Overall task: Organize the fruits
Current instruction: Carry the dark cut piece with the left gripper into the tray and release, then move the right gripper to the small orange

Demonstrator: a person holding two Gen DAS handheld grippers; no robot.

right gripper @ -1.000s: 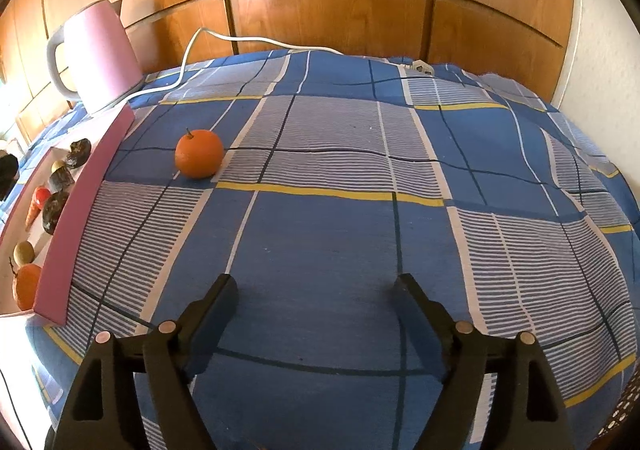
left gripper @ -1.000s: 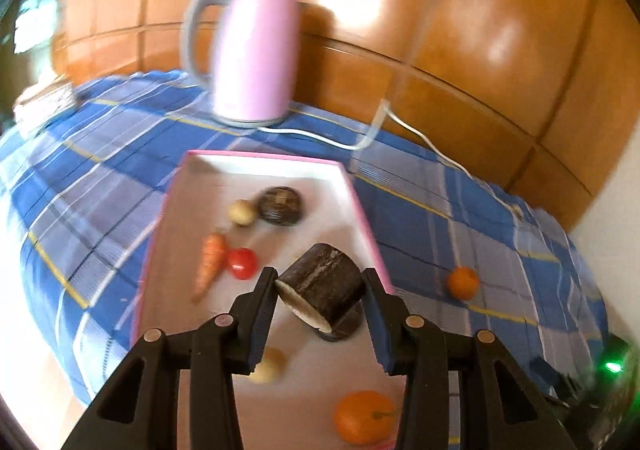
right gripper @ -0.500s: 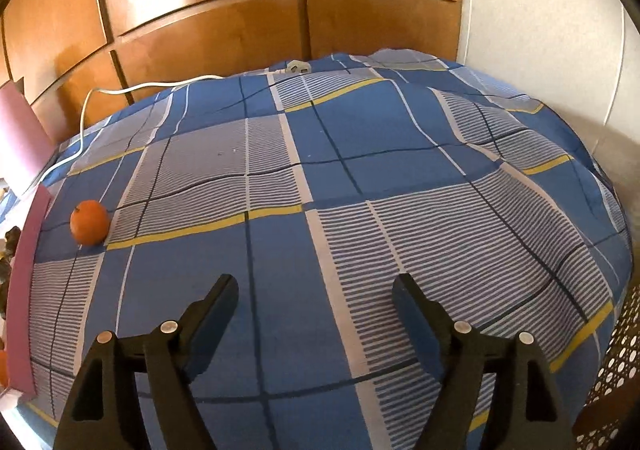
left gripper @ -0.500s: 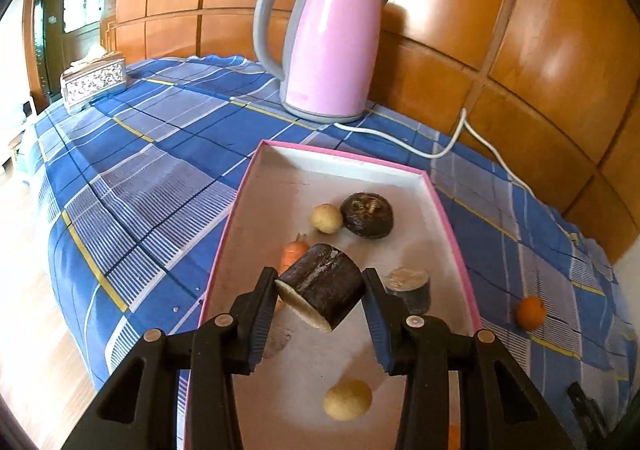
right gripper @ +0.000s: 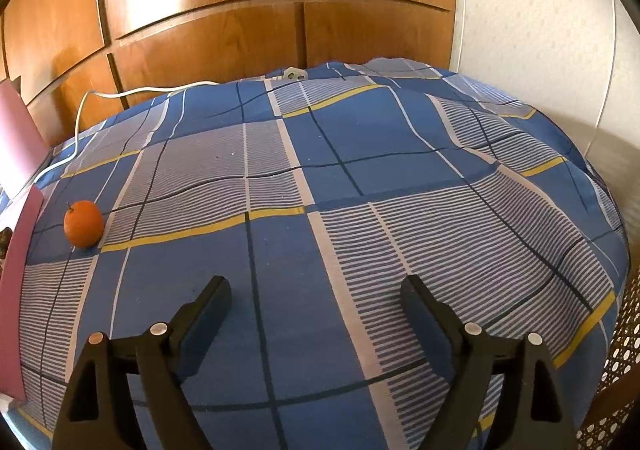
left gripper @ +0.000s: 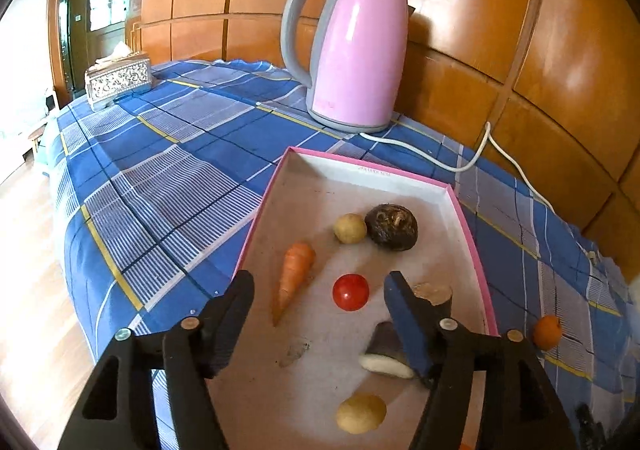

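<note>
Tray: pink-rimmed, shallow, white inside, set on the bench under a blue checked cloth.

Contents of tray, as counted in the left wrist view:
- Carrot, one, orange, lying with its tip toward the camera.
- Tomato, one, small, red, glossy, just beside the carrot.
- Potatoes, two: one at the far end, one at the near end.
- Dark round root, one, touching the far potato.
- Dark cut log, one, lying on its side with its pale cut face showing, partly hidden by the right finger.
- Pale-topped stump, one, upright, behind that finger.

Outside the tray: orange, one, round with a short stalk, on the cloth just beside the tray's rim.

Left tool: jaws just opened, spread above the tray, nothing pressed between them.
Right tool: jaws just widened, empty, held over bare cloth, well apart from the orange.

Also recorded: kettle, pink, one; its white cord; tissue box, one.
</note>
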